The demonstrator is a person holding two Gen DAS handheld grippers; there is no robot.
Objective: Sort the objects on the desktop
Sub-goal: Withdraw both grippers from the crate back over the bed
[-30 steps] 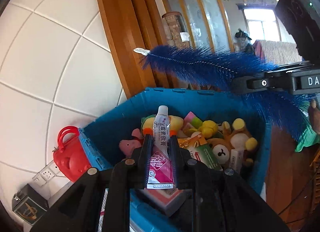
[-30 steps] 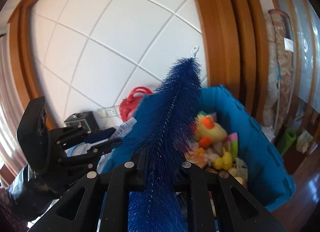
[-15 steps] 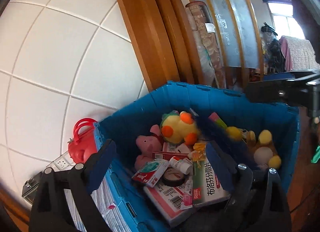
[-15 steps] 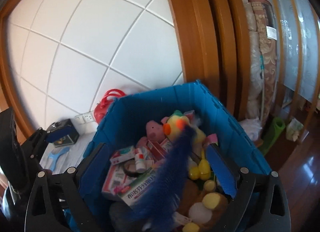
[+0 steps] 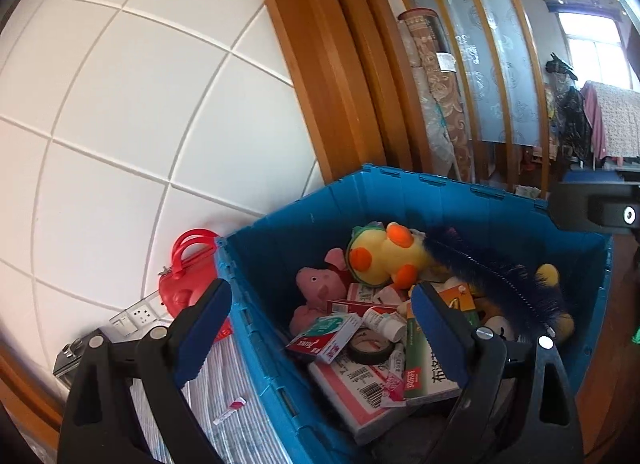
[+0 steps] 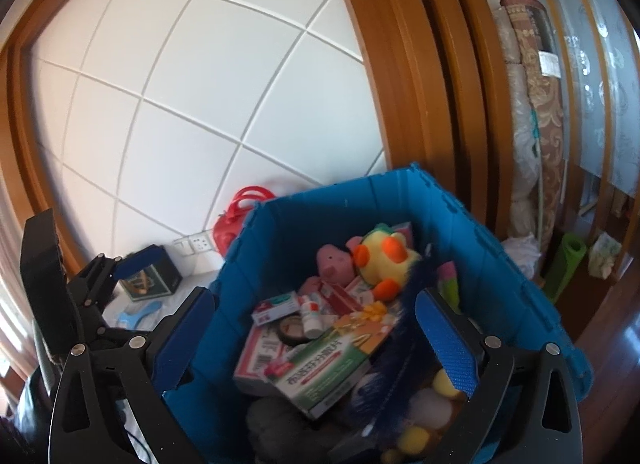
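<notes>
A blue crate (image 5: 440, 191) (image 6: 360, 191) full of toys and medicine boxes stands right below both grippers. My left gripper (image 5: 320, 332) hangs open over its near-left corner with nothing between the pads. In the right wrist view the right gripper (image 6: 316, 340) is over the crate, its jaws opening and empty. The dark blue bottle brush (image 5: 492, 276) (image 6: 400, 328) lies loose across the contents beside a yellow duck plush (image 5: 384, 256). A pink-and-white tube (image 5: 394, 382) rests on the boxes. Part of the right gripper's body (image 5: 596, 207) shows at the right edge.
A red handbag (image 5: 184, 280) and a wall socket (image 5: 136, 316) sit left of the crate against the white tiled wall. A striped cloth (image 5: 224, 396) covers the surface there, with a small dark box (image 6: 152, 280). A wooden door frame (image 5: 320, 63) rises behind.
Both grippers went from shut to open. The tube left the left gripper and the blue brush left the right one; both now lie in the crate. The left view tilted.
</notes>
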